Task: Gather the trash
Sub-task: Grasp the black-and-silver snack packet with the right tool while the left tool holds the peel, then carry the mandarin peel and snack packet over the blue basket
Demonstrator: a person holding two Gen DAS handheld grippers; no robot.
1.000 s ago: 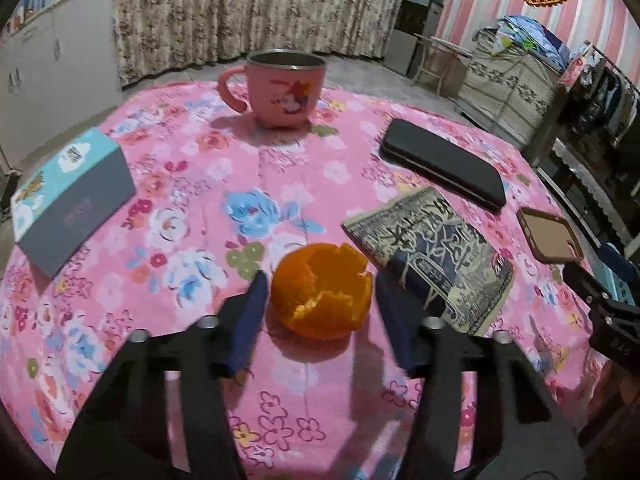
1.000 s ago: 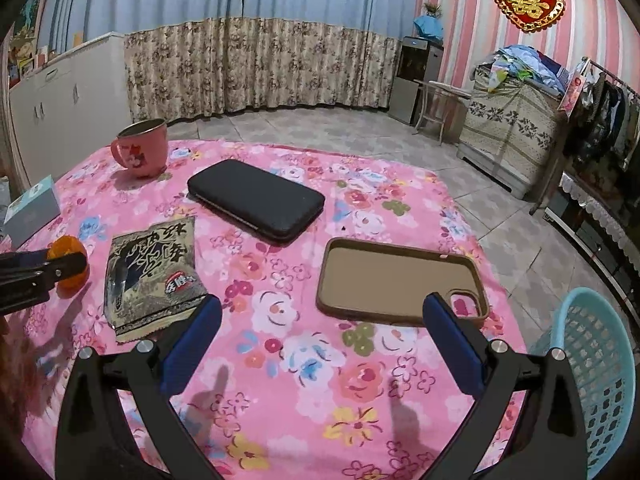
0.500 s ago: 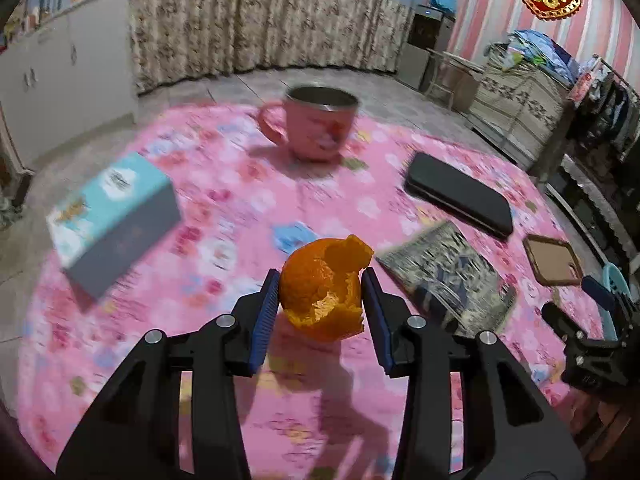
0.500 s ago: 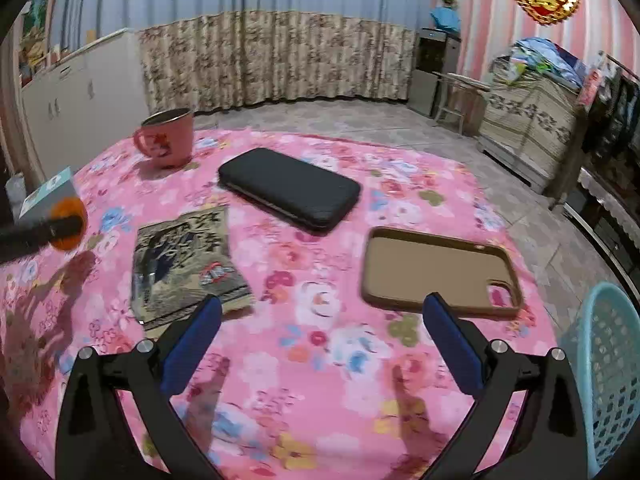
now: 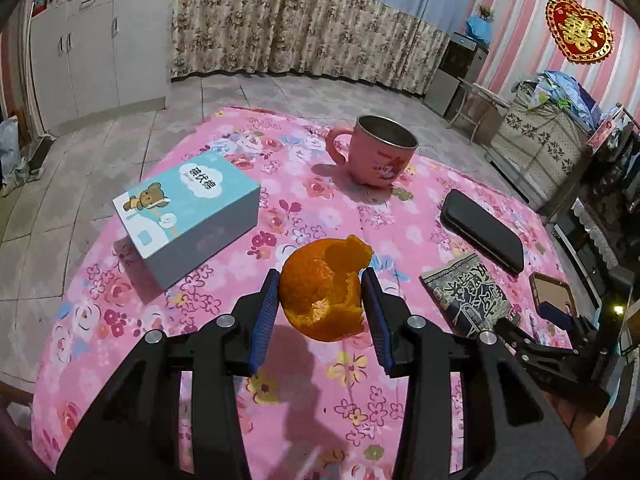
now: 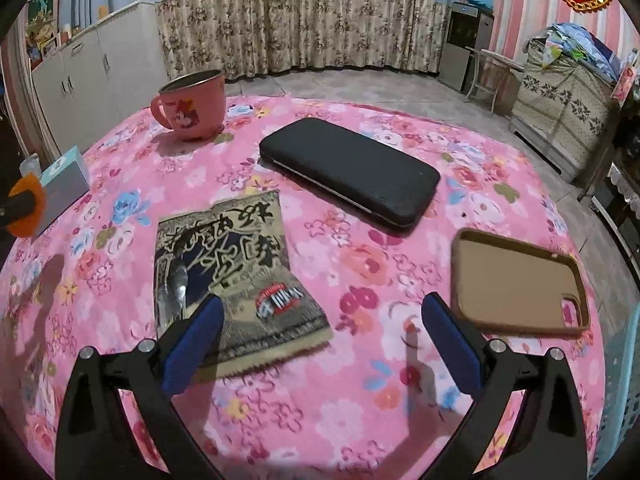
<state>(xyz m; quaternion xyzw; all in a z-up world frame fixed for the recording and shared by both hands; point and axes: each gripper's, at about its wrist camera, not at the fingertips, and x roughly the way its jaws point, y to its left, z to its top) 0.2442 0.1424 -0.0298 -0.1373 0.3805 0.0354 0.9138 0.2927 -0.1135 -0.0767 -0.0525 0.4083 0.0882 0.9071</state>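
My left gripper (image 5: 320,280) is shut on a hollow orange peel (image 5: 325,290), held clear above the pink floral tablecloth (image 5: 320,392); both blue pads press its sides. The same orange peel (image 6: 26,210) shows at the far left of the right wrist view. A dark empty snack wrapper (image 6: 228,276) lies flat on the cloth. My right gripper (image 6: 320,320) stands open just above the cloth, its left finger over the wrapper's near corner, nothing between its pads. The right gripper (image 5: 560,320) also shows at the right edge of the left wrist view, beside the snack wrapper (image 5: 468,292).
On the table stand a pink mug (image 5: 380,156), a blue-white box (image 5: 188,208), a black case (image 6: 352,172) and a brown phone case (image 6: 516,280). A light-blue plastic basket (image 6: 620,392) sits beside the table's right edge.
The left gripper closed on the orange peel and lifted it off the cloth. The right gripper moved left and lower, from in front of the phone case toward the wrapper.
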